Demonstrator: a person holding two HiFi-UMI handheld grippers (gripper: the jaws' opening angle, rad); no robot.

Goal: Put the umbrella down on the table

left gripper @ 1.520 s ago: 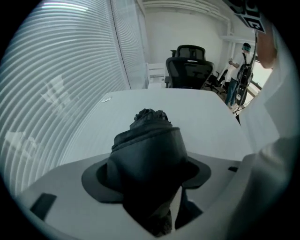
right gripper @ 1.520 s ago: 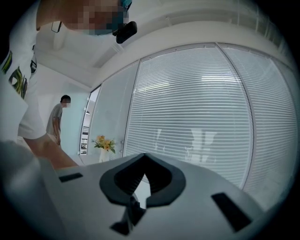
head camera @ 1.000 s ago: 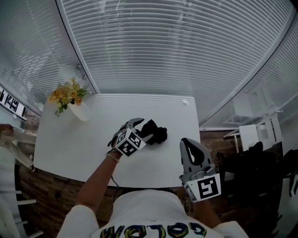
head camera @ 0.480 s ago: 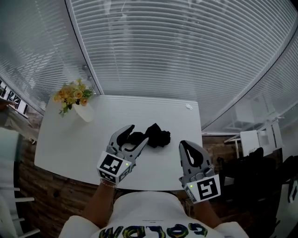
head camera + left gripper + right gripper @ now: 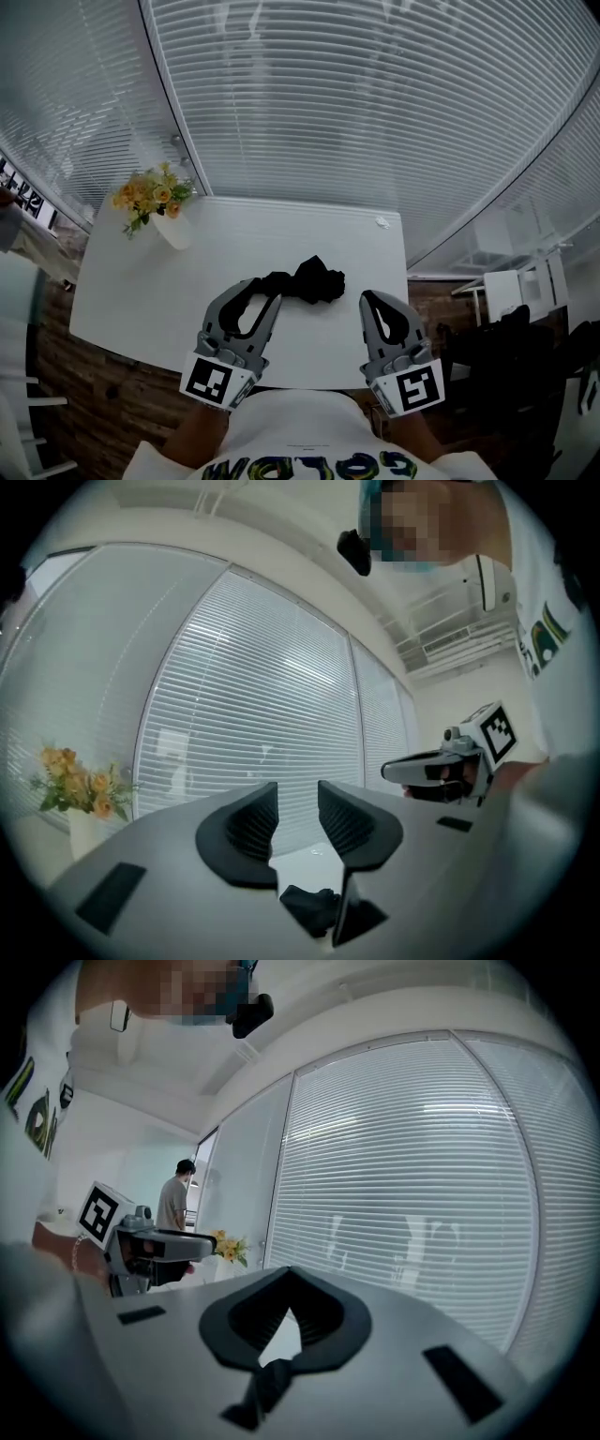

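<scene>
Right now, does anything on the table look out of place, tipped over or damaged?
Nothing serious stands out. The black umbrella lies on the white table with its cloth loose and bunched rather than wrapped tidily. The vase of yellow flowers at the far left corner looks whole, and nothing is spilled around it.

Grey left claw [image 5: 262, 292] and right claw [image 5: 370, 298] carry black-and-white marker cubes [image 5: 219, 382].
</scene>
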